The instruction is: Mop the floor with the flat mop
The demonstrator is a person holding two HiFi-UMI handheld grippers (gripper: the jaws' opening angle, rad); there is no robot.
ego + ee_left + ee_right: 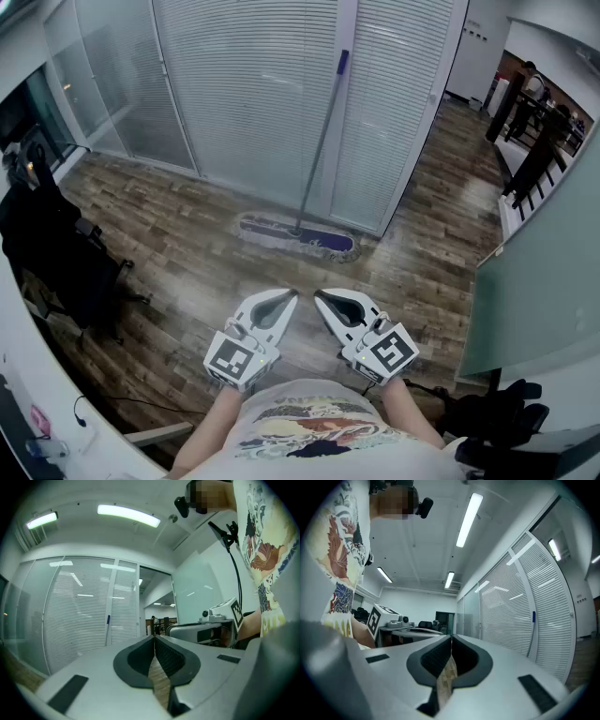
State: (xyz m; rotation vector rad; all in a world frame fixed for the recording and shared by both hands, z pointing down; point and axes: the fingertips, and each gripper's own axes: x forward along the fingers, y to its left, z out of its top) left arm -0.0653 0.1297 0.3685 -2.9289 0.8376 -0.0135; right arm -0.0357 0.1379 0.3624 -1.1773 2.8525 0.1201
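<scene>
The flat mop leans against the glass partition ahead of me; its purple head point(297, 235) lies on the wood floor and its grey handle point(322, 131) rises to a blue grip. Both grippers are held close to my body, well short of the mop. My left gripper point(292, 296) is shut with nothing in it, its jaws meeting at the tips point(154, 637). My right gripper point(318, 295) is shut and empty too, jaw tips together point(451, 636). The mop's blue grip point(108, 619) shows far off in the left gripper view, and the same blue grip point(533, 616) in the right gripper view.
A glass wall with closed blinds point(253, 84) stands behind the mop. A black office chair point(56, 253) is at the left, a frosted glass panel point(539, 272) at the right with black gear point(497, 412) on the floor below it. Wood floor point(169, 244) lies between.
</scene>
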